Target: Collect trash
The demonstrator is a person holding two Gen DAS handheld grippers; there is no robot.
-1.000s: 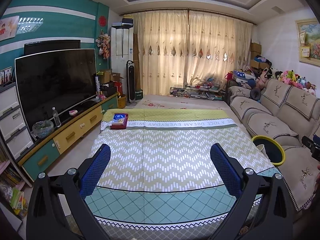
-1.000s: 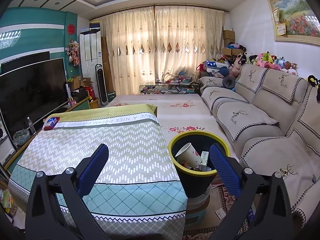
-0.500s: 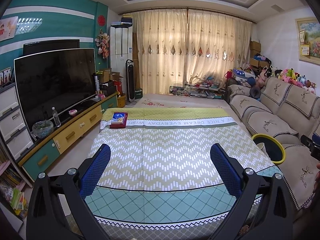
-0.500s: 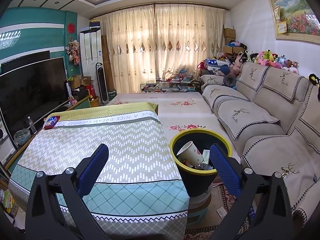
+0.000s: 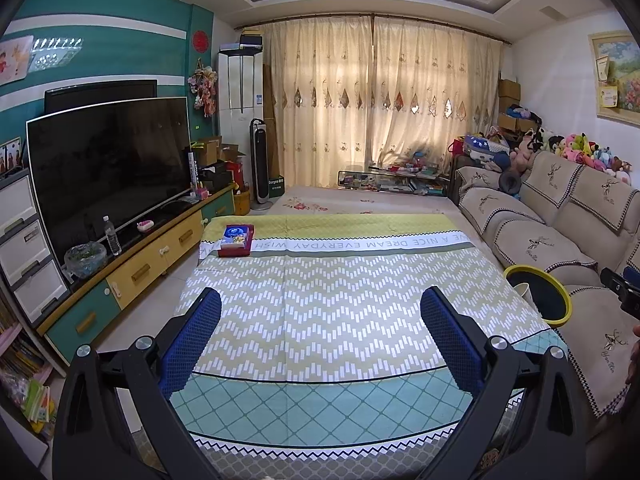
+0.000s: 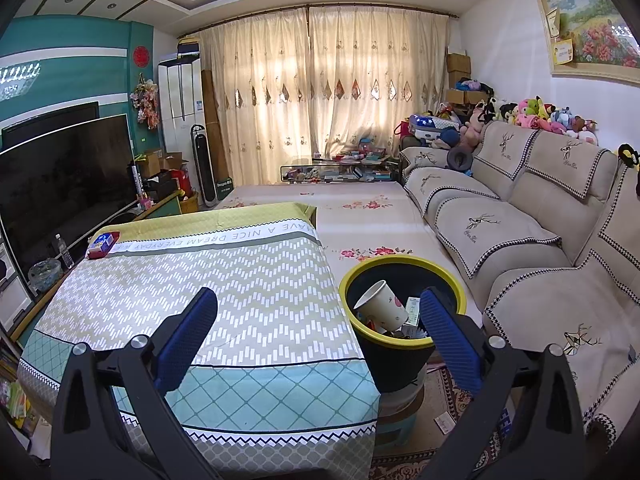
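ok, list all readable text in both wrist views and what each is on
"HAVE A NICE DREAM EVERYDAY WISH", upside down and cut off at both ends: white band of the tablecloth.
Box on the table's far left corner: print too small.
Fan base label, air conditioner sticker, paper cup print: blurred, unreadable.

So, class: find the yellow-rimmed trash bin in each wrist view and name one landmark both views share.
Left wrist: the trash bin sits at the right edge, past the table's right side, before the sofa.
Right wrist: the trash bin is lower centre-right, a paper cup inside.
Shared landmark: the red tissue box on the table's far left corner.
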